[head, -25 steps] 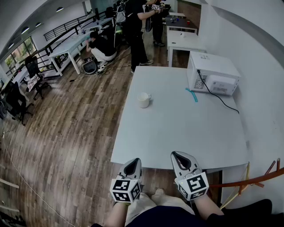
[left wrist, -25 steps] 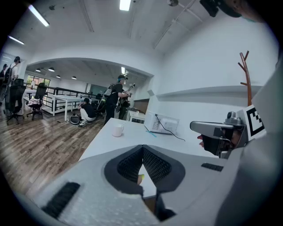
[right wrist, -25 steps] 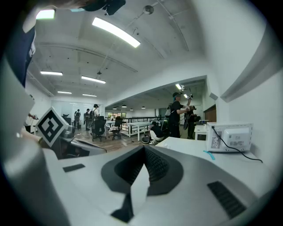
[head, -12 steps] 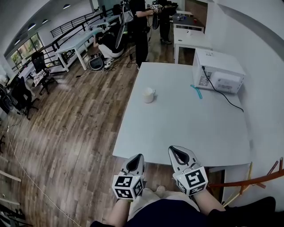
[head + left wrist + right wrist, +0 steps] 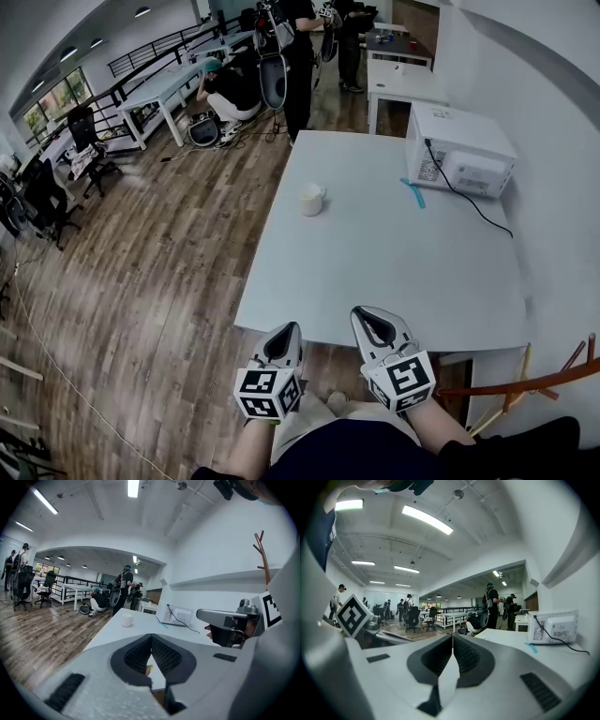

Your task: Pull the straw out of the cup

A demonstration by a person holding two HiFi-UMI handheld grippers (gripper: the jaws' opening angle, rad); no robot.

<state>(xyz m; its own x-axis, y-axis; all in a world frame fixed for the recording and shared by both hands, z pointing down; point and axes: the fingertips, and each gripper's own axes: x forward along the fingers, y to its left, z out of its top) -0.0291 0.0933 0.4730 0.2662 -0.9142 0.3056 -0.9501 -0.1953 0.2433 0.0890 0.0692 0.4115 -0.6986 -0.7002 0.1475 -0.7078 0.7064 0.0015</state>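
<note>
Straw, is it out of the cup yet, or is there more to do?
Looks done: a teal straw lies flat on the table beside the microwave, well apart from the cup, and nothing sticks out of the cup. In hand: nothing; the left gripper and right gripper are both shut and empty at the table's near edge. Left: apparently nothing.

Holding the grey plastic left gripper, with its black-and-white marker cube, and the matching grey right gripper low, close to the body. Side by side, a little apart, both pointed forward, the right one reaching slightly further. On each, jaws pressed tip to tip, clamping nothing. Bare forearms tucked in behind.
</note>
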